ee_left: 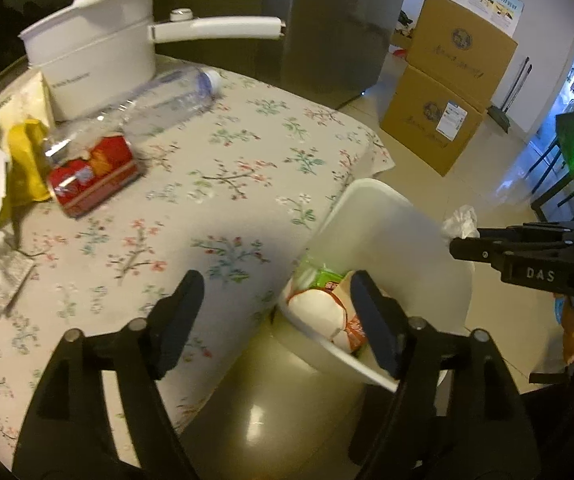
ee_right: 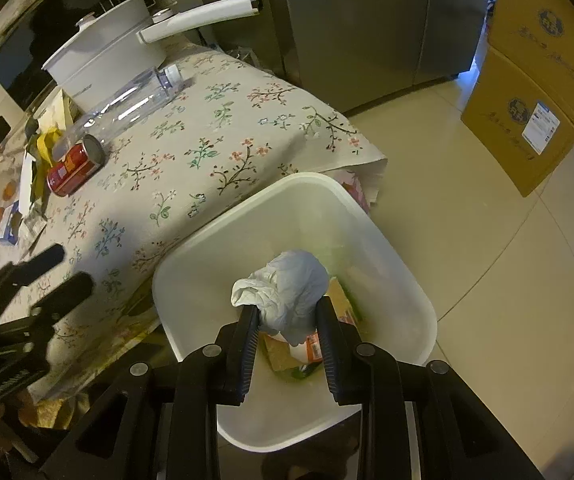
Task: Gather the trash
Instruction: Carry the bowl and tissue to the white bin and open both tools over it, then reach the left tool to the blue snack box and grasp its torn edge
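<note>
Now the right gripper [ee_right: 287,320] pinches a tissue wad [ee_right: 287,292] directly above the bin [ee_right: 191,280], so dropping needs only release. Left gripper [ee_left: 275,320] gapes wide, empty, beside the table [ee_left: 227,200].

Can [ee_right: 75,165] on table [ee_right: 223,148], bin [ee_right: 191,276] beside.

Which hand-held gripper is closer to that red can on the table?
Left. The left hand-held gripper hangs open over the table's near edge, the red can ahead of it. The right hand-held gripper is off the table, above the bin, clamping a tissue.
</note>
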Motion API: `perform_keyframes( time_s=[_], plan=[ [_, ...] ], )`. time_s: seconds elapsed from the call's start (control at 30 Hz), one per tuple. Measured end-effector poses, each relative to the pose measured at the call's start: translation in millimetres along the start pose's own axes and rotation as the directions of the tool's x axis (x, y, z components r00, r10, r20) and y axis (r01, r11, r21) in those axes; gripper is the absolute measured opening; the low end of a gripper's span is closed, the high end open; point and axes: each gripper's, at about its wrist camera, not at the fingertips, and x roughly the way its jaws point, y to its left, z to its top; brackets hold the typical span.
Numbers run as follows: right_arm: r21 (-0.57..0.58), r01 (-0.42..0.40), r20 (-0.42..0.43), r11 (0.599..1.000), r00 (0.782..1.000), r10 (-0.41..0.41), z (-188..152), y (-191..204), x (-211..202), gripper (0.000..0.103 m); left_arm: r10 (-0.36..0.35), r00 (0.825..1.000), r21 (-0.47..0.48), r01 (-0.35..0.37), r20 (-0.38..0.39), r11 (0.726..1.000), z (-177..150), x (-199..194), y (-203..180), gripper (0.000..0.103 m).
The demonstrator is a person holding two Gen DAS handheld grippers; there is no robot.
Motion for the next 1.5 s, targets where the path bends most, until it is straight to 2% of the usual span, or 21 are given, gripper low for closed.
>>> perform_keyframes(
  time_s=[0.13,0.43,0.47,0.53,0.6,1.1,1.5],
  plan=[
    [-0.005,0.004,-0.003,1.0,1.0,-0.004,1,5,2,0.031,0.013,1.0,0.0,-0.013,0.003,1.0,-4,-9,11,0.085],
    [-0.015,0.01,-0.011,1.0,1.0,-0.01,3,14,6,0.032,0.058,0.998,0.008,-0.058,0.021,0.998,-13,-30,29,0.088],
    [-0.01,0.007,-0.01,1.0,1.0,-0.008,4,15,6,0.036,0.063,0.998,0.01,-0.063,0.024,0.998,-13,-32,31,0.088],
    [0.005,0.004,-0.009,1.0,1.0,-0.004,5,14,6,0.058,0.071,0.997,0.009,-0.071,0.026,0.997,-14,-34,34,0.088],
    [0.025,0.009,0.002,1.0,1.0,-0.009,6,14,4,0.068,0.077,0.997,0.004,-0.077,0.027,0.997,-15,-36,38,0.088],
    [0.01,-0.016,0.006,1.0,1.0,0.016,13,40,-2,0.07,0.127,0.992,-0.067,-0.125,0.026,0.99,-19,-53,70,0.088],
    [-0.078,-0.037,0.025,0.996,0.999,0.039,25,91,-5,0.073,0.192,0.981,-0.167,-0.186,0.024,0.968,-23,-75,128,0.088]
  ],
)
